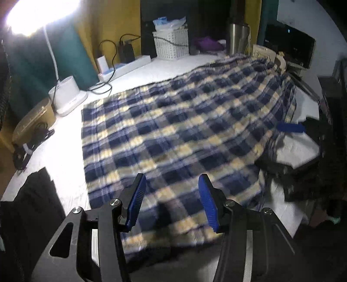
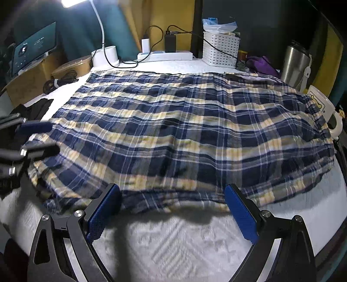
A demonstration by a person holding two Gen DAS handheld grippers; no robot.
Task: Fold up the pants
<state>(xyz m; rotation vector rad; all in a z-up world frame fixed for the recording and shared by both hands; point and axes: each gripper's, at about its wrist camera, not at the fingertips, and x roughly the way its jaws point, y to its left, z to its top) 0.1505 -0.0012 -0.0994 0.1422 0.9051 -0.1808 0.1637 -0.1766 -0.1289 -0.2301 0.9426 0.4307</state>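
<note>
A: So, in the left wrist view, where were the plaid pants?

B: Spread across the white cover, filling mid-frame. The left gripper hovered at the lower centre over the near cloth, fingers apart, nothing between them.

A: And the right wrist view?

B: The right gripper stood wide open at the bottom, just short of the rumpled hem. Only this view showed that hem lifting. I'd pinch both layers squarely before folding. Only the left view showed the lamp head.
</note>
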